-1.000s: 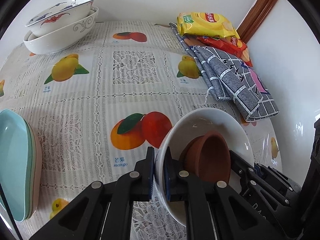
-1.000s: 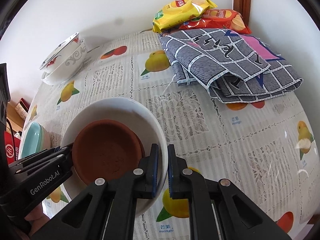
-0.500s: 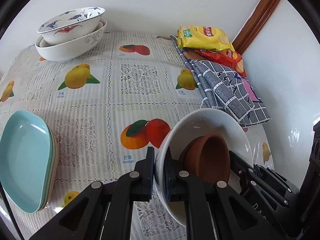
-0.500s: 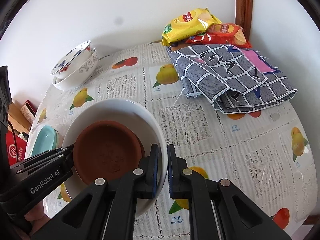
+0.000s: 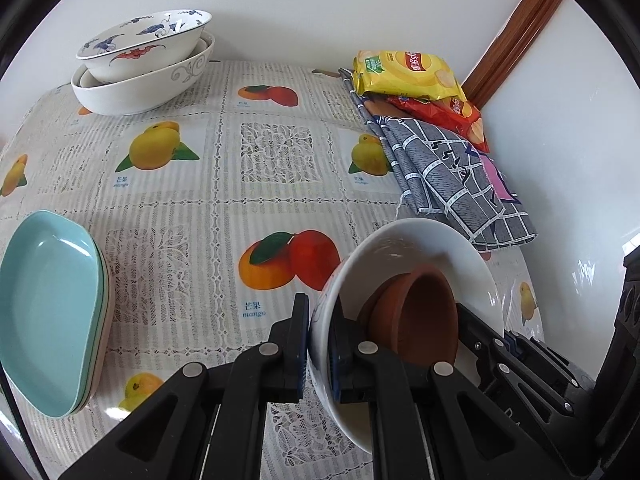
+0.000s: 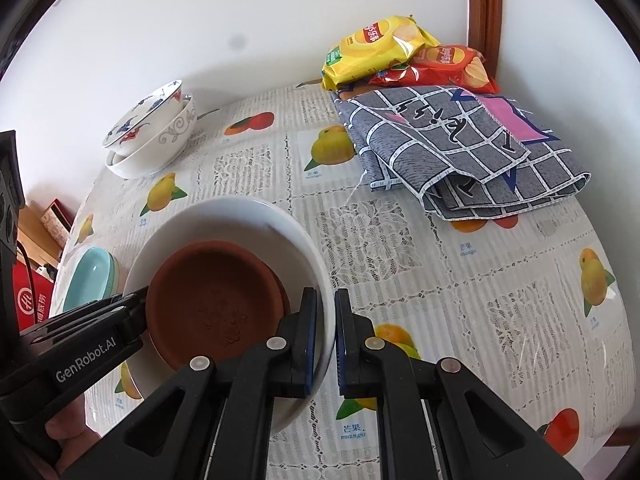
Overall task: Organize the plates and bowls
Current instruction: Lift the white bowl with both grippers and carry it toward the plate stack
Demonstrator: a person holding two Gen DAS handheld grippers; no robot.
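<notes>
Above bare tablecloth (image 5: pixel 224 216), both grippers (image 5: pixel 320 344) (image 6: pixel 326 340) clamp a white bowl's (image 6: pixel 280 220) opposite rims; only the right view shows the floor-side table edge.

A domestic dining corner. The desk (image 5: pixel 280 200) carries a lace-pattern plastic cover printed with mangoes; stacked porcelain bowls (image 5: pixel 144 68), crisp packets (image 5: pixel 404 74) and a folded checked cloth (image 6: pixel 460 148) lie on it, against plain white walls with wooden trim (image 5: pixel 516 36).

white bowl (image 6: pixel 256 216), brown dish (image 6: pixel 216 300), fruit-print tablecloth (image 5: pixel 276 152)
</notes>
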